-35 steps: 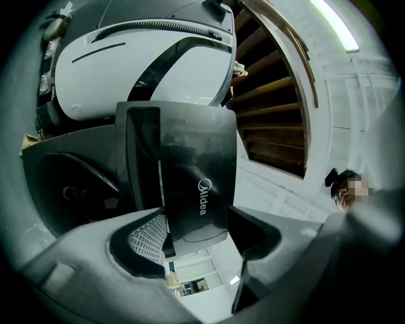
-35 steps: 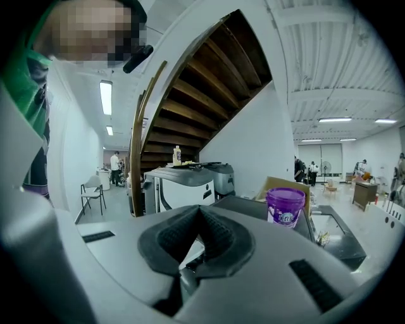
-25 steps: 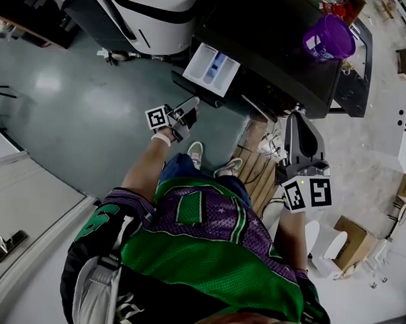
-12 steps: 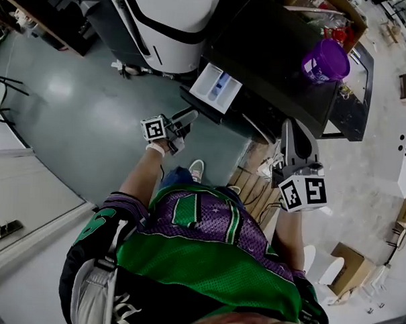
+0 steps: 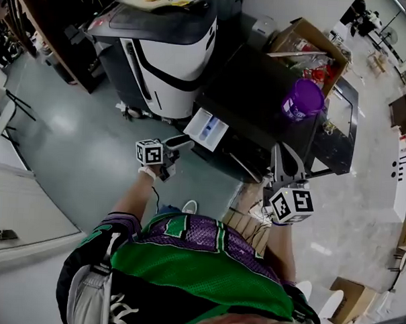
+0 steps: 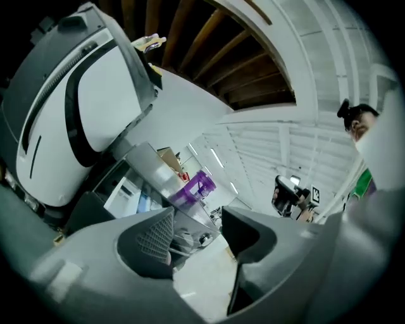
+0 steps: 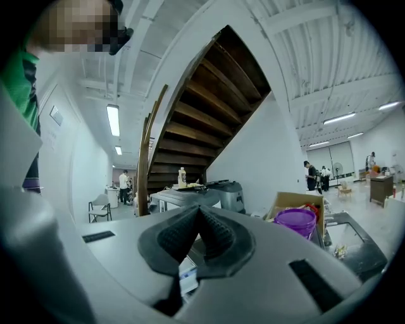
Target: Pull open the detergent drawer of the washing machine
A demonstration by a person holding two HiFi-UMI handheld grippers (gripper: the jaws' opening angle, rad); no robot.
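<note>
The drawer point(image 5: 206, 129) might get knocked back in if the left gripper point(image 5: 182, 145), just left of it, swings across; its jaws are apart, empty, and have just been closing. The right gripper point(image 5: 282, 156) is closed on nothing. The drawer juts open from the washer point(image 5: 260, 93) front, white with a blue compartment.

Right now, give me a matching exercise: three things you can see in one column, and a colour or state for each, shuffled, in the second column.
Column one:
1. drawer
2. bucket
3. right gripper

Column two:
A. jaws together
B. purple
C. pulled out, white inside

Pairs: 1-C, 2-B, 3-A.
</note>
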